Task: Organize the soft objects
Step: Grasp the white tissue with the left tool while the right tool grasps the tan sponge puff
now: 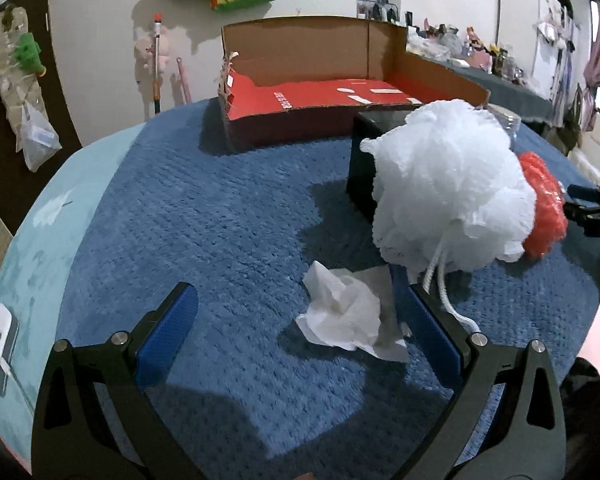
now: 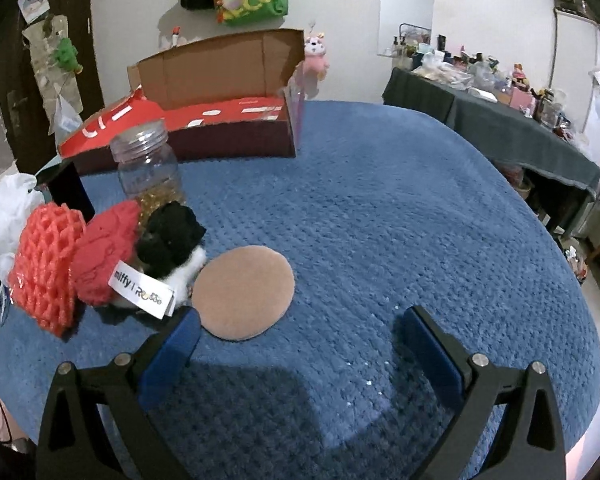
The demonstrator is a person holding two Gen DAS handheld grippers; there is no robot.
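Note:
My left gripper [image 1: 296, 316] is open over the blue blanket; a crumpled white tissue [image 1: 350, 314] lies between its fingers, close to the right one. A white mesh bath pouf [image 1: 448, 188] sits just beyond, its cord trailing by the right finger, with an orange foam net [image 1: 546, 208] behind it. My right gripper [image 2: 300, 332] is open and empty; a tan round pad [image 2: 244, 292] lies by its left fingertip. Left of it sit a black-and-white plush with a red knit hat [image 2: 168, 240], the orange net [image 2: 44, 264] and the pouf [image 2: 4, 216].
An open cardboard box with a red inside [image 1: 320, 96] stands at the far side of the blanket [image 1: 200, 220], also in the right wrist view [image 2: 228, 116]. A black box [image 1: 364, 168] and a clear plastic jar [image 2: 150, 168] stand by the soft things. A cluttered side table [image 2: 500, 120] is at right.

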